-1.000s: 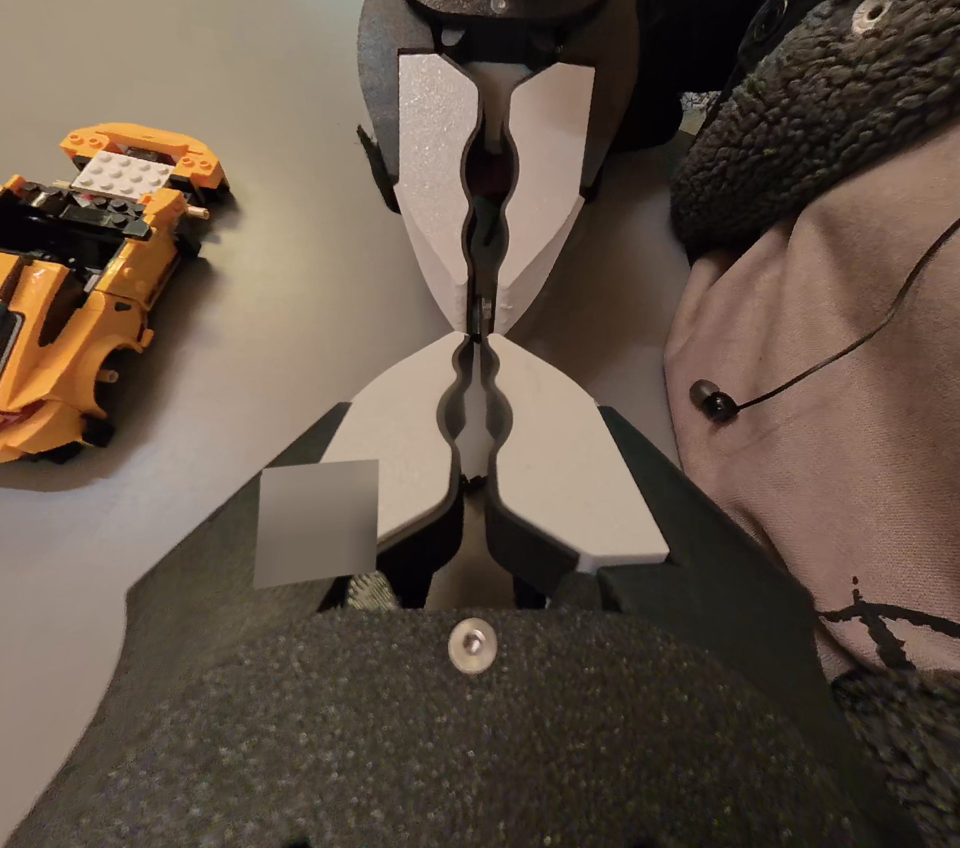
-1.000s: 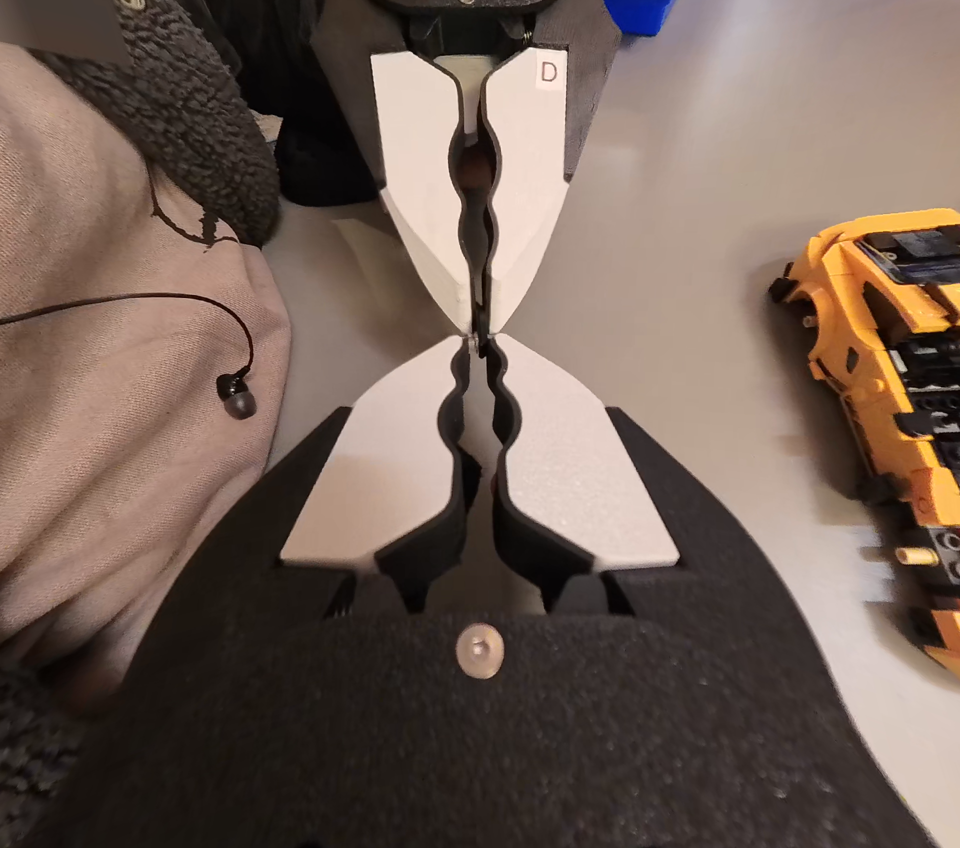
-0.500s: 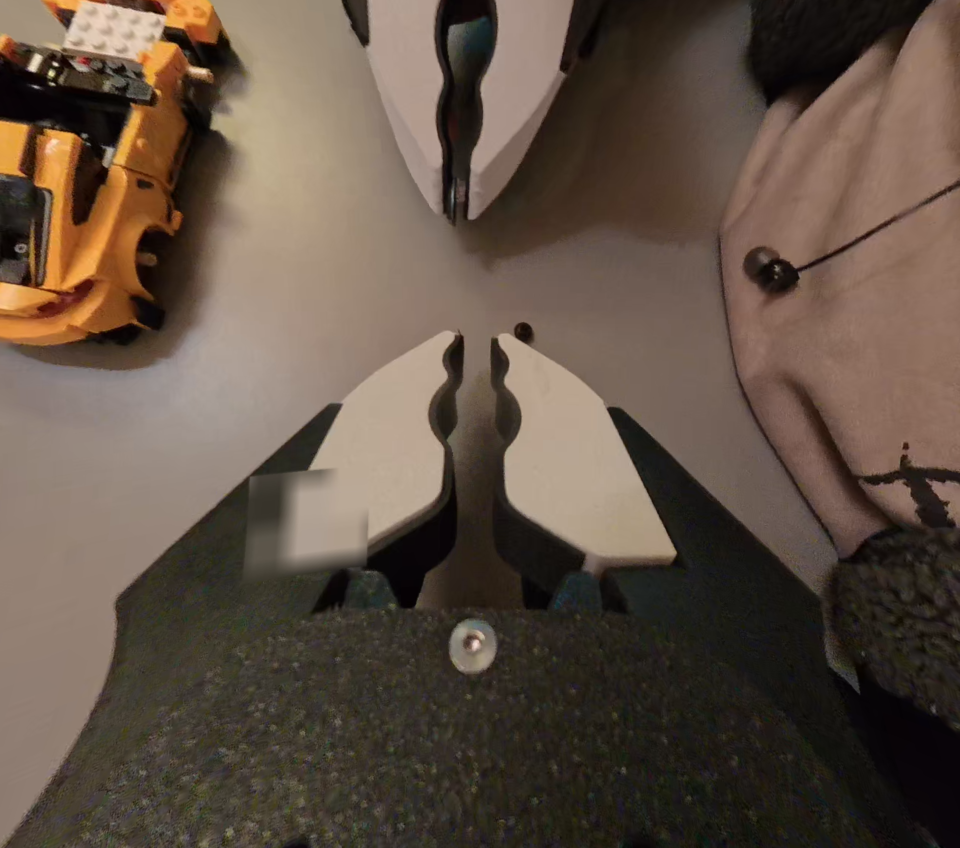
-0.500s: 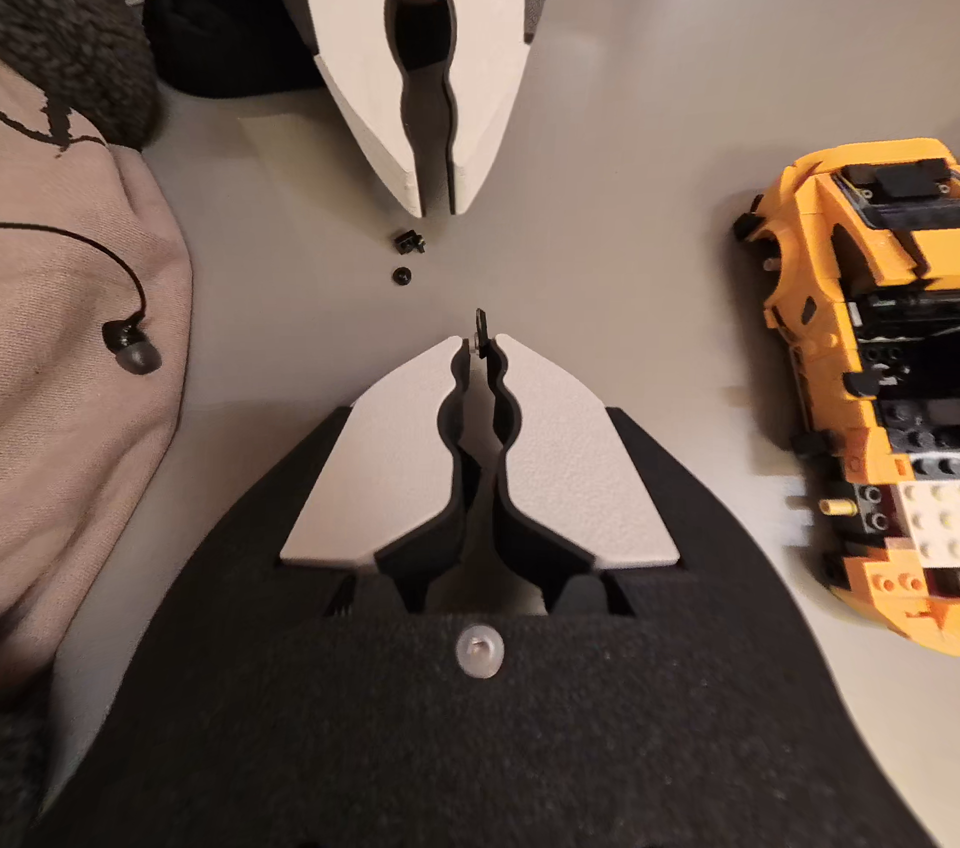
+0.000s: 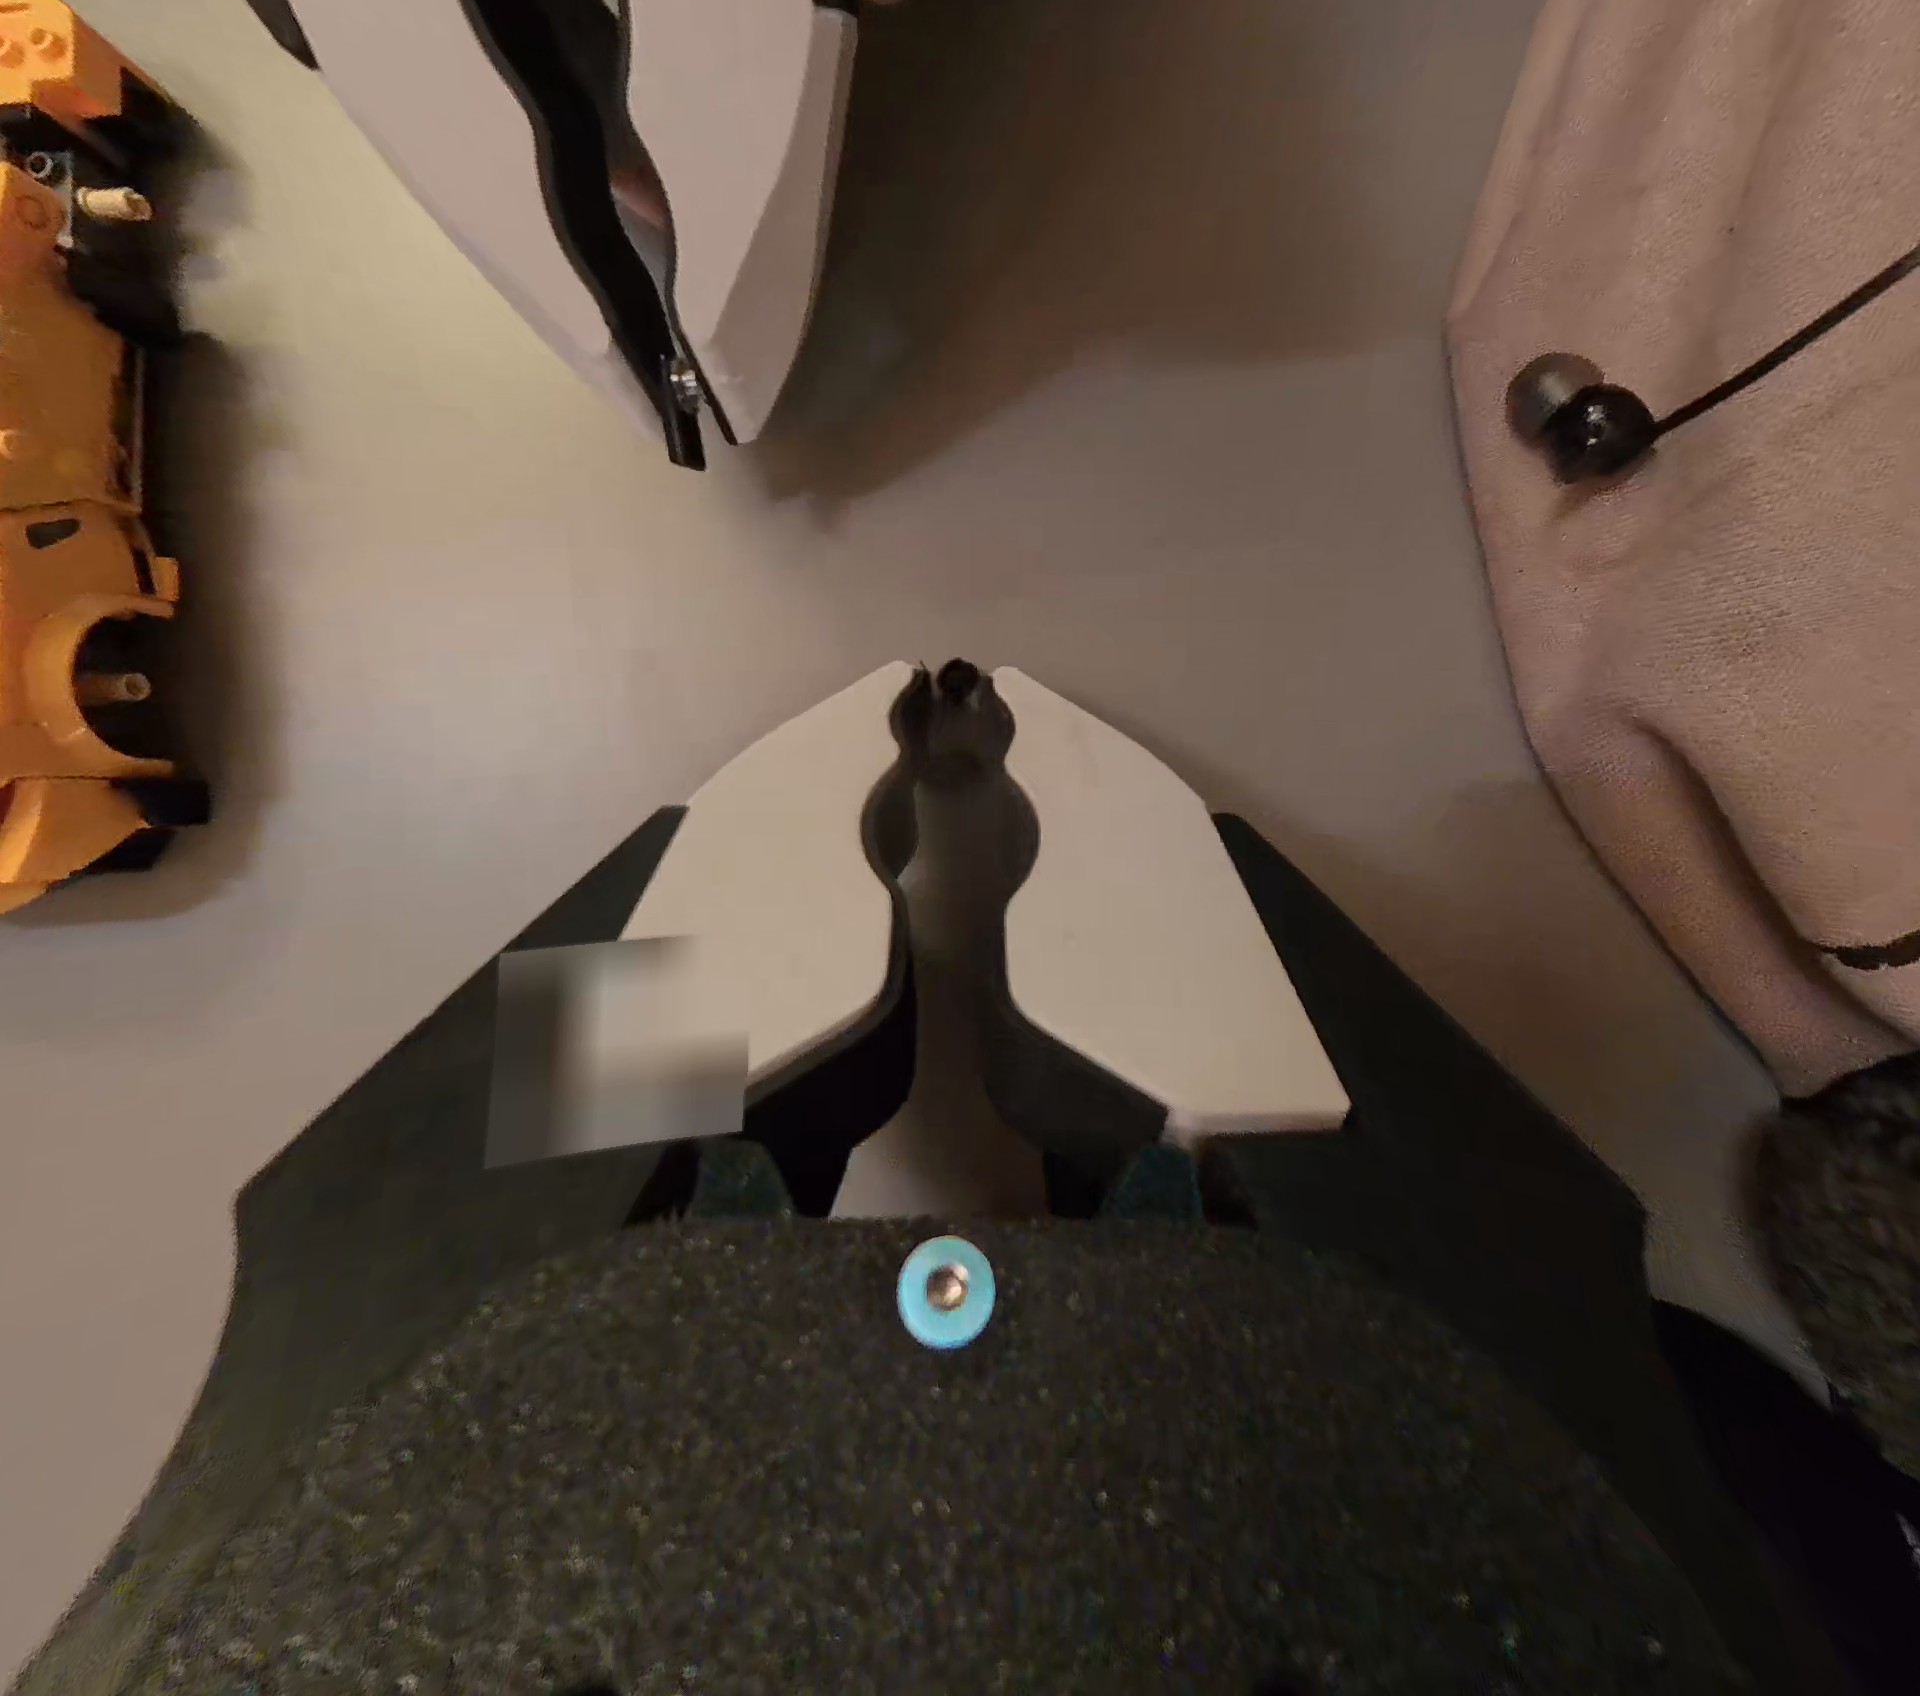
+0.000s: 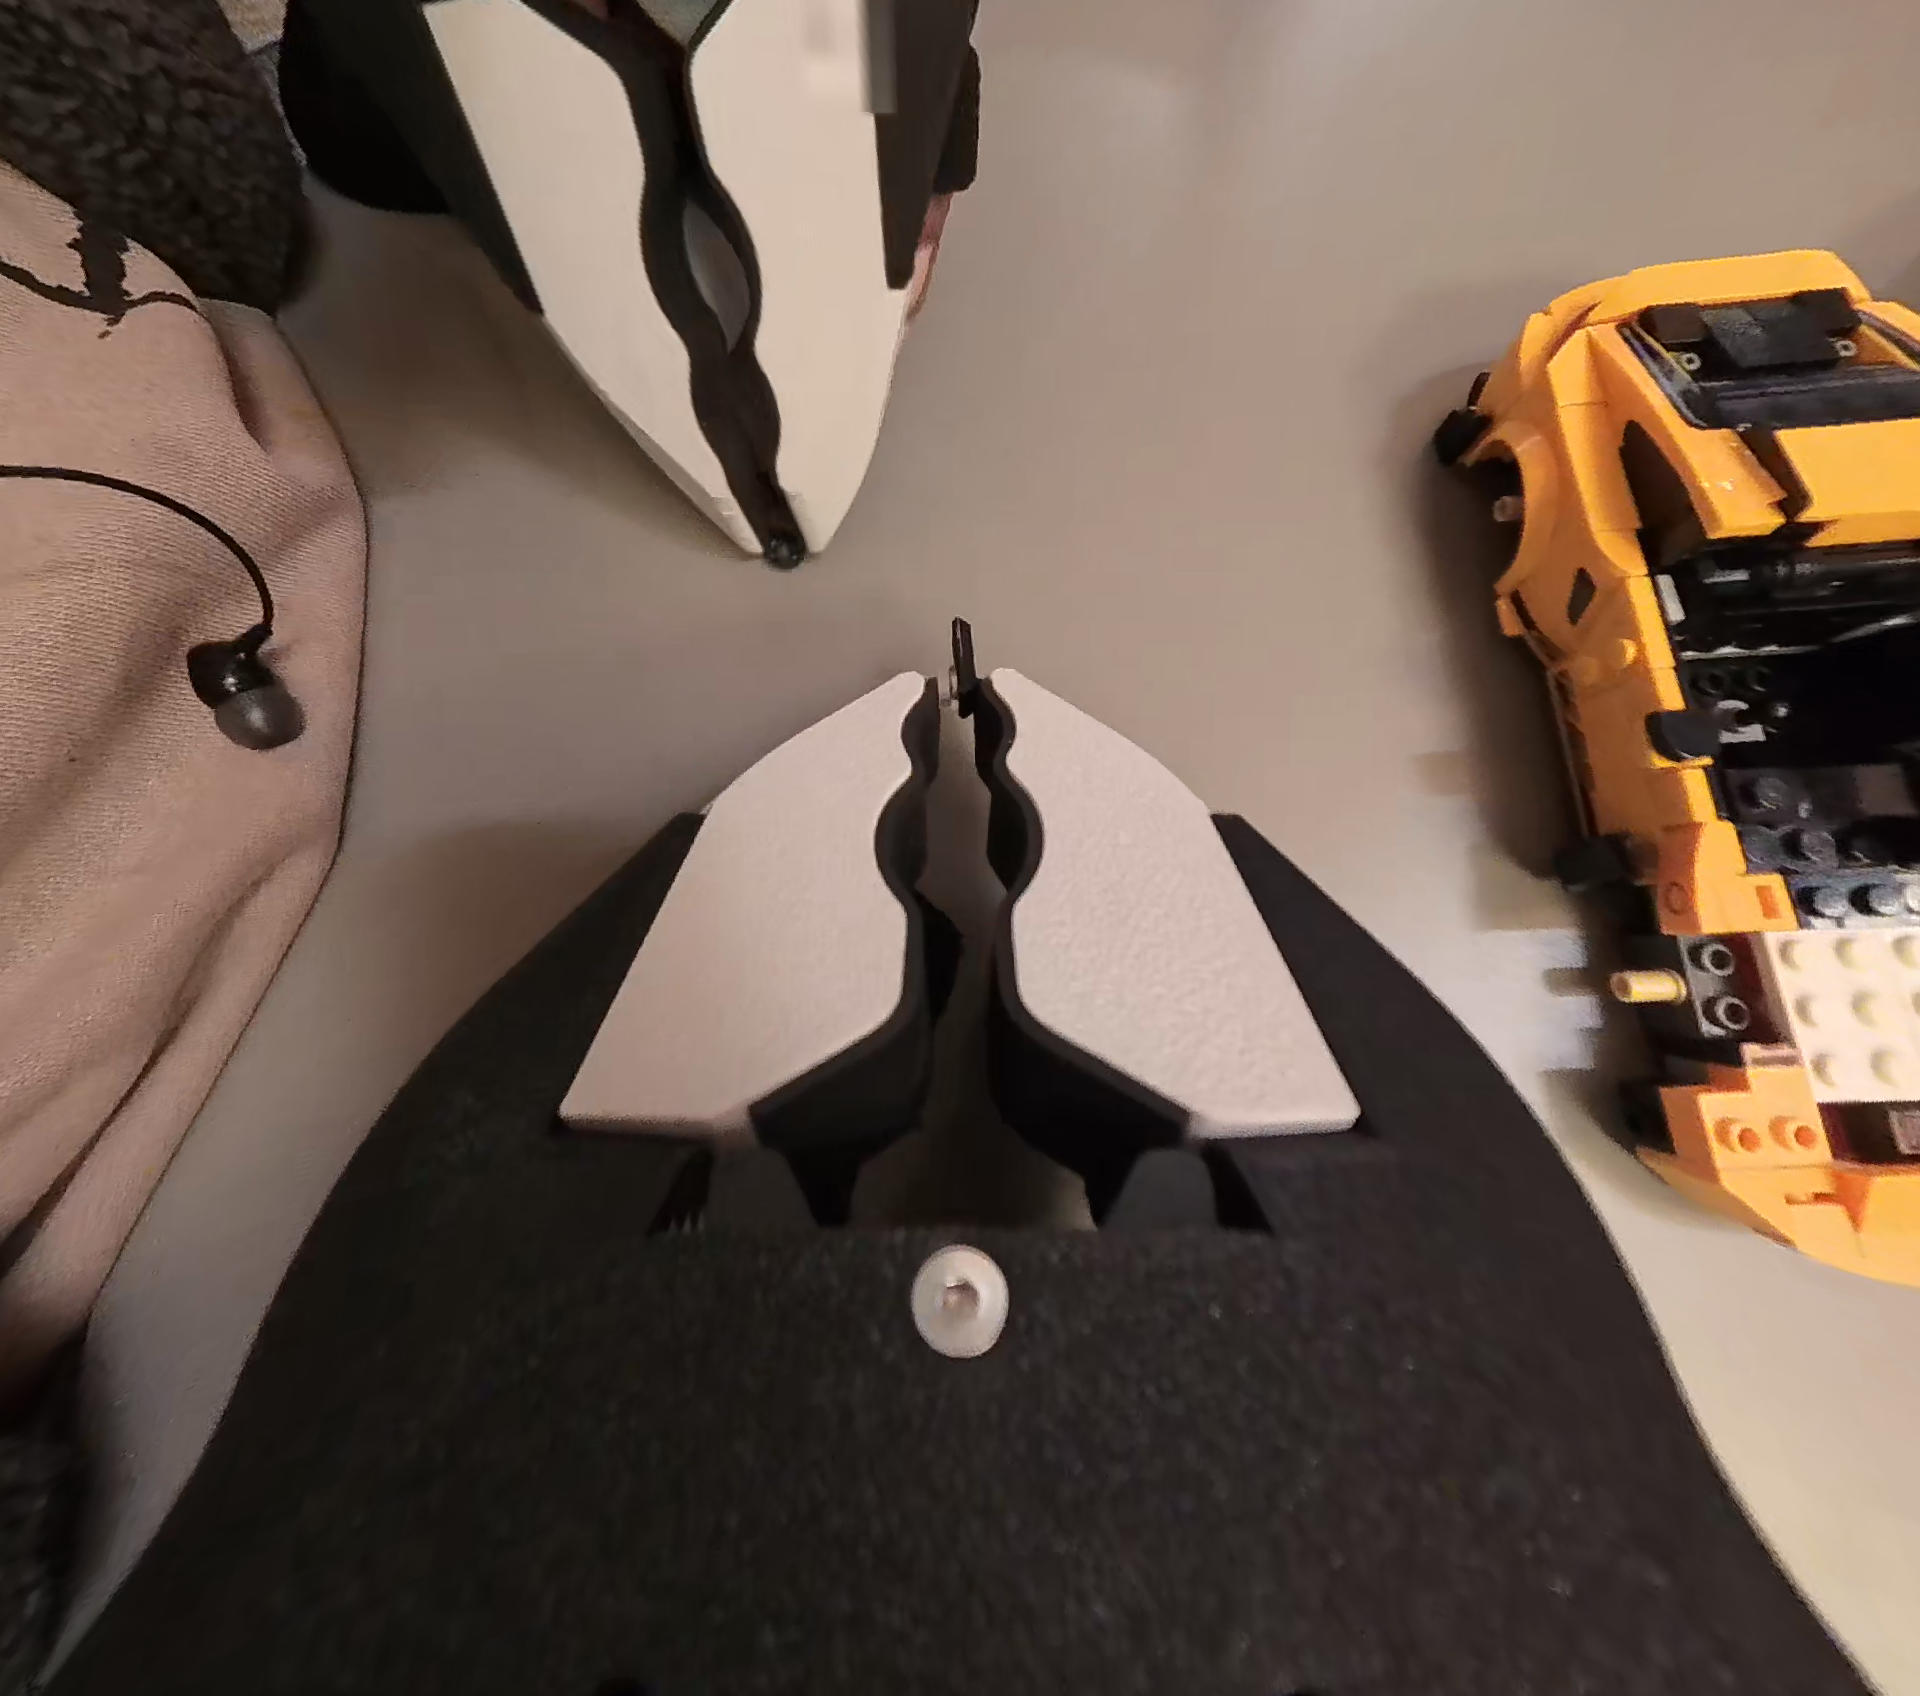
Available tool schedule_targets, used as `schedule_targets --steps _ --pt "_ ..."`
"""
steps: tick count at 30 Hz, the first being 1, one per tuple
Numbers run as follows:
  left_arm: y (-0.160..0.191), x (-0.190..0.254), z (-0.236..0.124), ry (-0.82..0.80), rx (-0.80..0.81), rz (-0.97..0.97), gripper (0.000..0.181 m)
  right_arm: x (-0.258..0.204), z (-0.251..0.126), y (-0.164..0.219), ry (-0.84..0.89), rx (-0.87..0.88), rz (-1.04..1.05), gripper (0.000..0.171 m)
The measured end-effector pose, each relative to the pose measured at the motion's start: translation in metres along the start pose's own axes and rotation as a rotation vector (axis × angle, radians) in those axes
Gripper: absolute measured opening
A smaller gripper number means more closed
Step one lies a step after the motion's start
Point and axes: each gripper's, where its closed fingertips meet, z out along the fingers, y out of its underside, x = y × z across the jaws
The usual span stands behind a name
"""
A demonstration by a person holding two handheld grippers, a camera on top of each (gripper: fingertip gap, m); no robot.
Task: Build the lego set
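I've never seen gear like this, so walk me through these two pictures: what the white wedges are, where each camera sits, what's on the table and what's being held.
There is no robot here. A person holds a two-fingered claw in each hand, and a camera on each claw looks forward along its white fingers.

In the left wrist view, the left claw fills the bottom, pinching a small round black piece. The wedge at the top is the right claw, facing it.

The right wrist view is the reverse: the right claw at the bottom grips a thin black piece, with the left claw opposite.

On the grey table lies a partly built orange car. The beige cloth with an earbud is the person's clothing.
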Motion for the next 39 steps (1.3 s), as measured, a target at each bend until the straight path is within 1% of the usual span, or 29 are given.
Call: schedule_targets --steps 5,9,24,35,39 --pt "-0.004 -0.007 -0.001 0.034 0.009 -0.061 0.006 -0.003 -0.003 0.000 -0.020 0.006 0.002 0.006" --pt "0.000 -0.020 0.000 0.039 -0.013 -0.074 0.007 -0.006 -0.006 0.003 -0.029 0.005 0.003 0.006" --pt "0.004 -0.041 -0.003 0.002 0.006 -0.101 0.009 -0.010 -0.011 0.013 -0.044 0.000 0.020 0.006" --pt "0.001 -0.034 -0.008 0.001 0.022 -0.064 0.008 -0.013 -0.012 0.014 -0.045 0.002 0.019 0.006" --pt "0.003 -0.039 -0.012 0.002 0.038 -0.127 0.007 -0.014 -0.012 0.014 -0.047 0.001 0.018 0.006"
